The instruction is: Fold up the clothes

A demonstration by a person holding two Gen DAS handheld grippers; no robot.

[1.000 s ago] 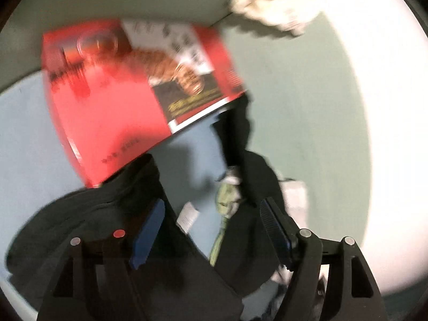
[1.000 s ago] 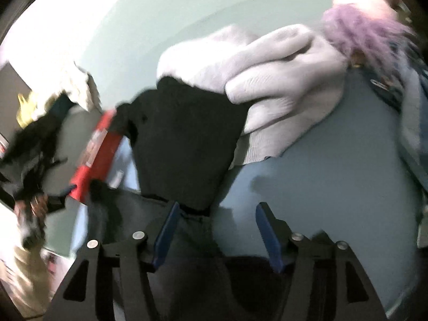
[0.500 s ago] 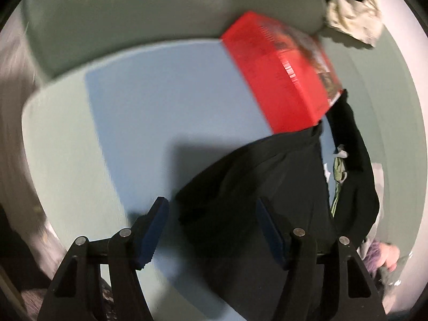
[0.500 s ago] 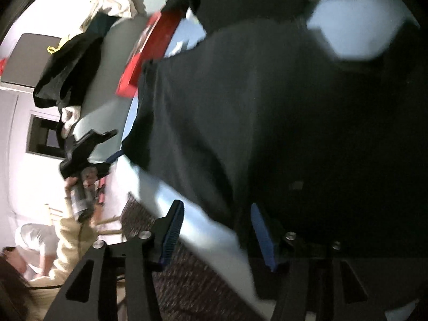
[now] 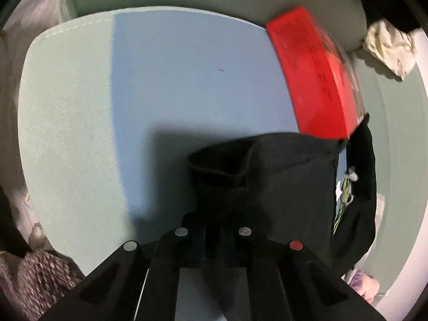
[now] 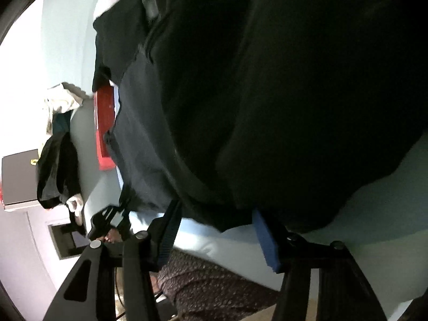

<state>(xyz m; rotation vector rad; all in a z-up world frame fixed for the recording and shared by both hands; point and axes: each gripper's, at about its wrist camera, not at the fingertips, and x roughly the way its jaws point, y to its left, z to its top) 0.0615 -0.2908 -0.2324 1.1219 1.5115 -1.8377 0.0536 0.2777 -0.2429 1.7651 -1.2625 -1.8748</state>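
Left gripper (image 5: 214, 214): jaws closing, clenching a bunched edge of the black garment (image 5: 281, 176) at the 6 o'clock position of the left wrist view; fingers hidden in the cloth.

Black garment lying on the blue cushion surface (image 5: 174, 80), spreading from the jaws toward 3 o'clock; ribbed cuff fold showing just above the jaws.

Red box (image 5: 315, 80) sitting at 2 o'clock, its lower end touching the garment's upper edge.

Crumpled cream cloth (image 5: 388, 45) resting at 2 o'clock beyond the box, well apart from the garment.

Knitted purple-grey fabric (image 5: 32, 281) showing at 8 o'clock, beside the cushion edge.

Right gripper (image 6: 216, 230): jaws closing, standing apart, blue pads (image 6: 264, 240) not pressing on anything visible; hem of the black garment (image 6: 267, 93) hanging between them at 6 o'clock. Garment filling the right wrist view from centre to 1 o'clock.

Dark clothing (image 6: 58, 171) draping at 9 o'clock, apart from the garment.

Left gripper also appearing at 8 o'clock in the right wrist view, held by a hand (image 6: 113, 236).
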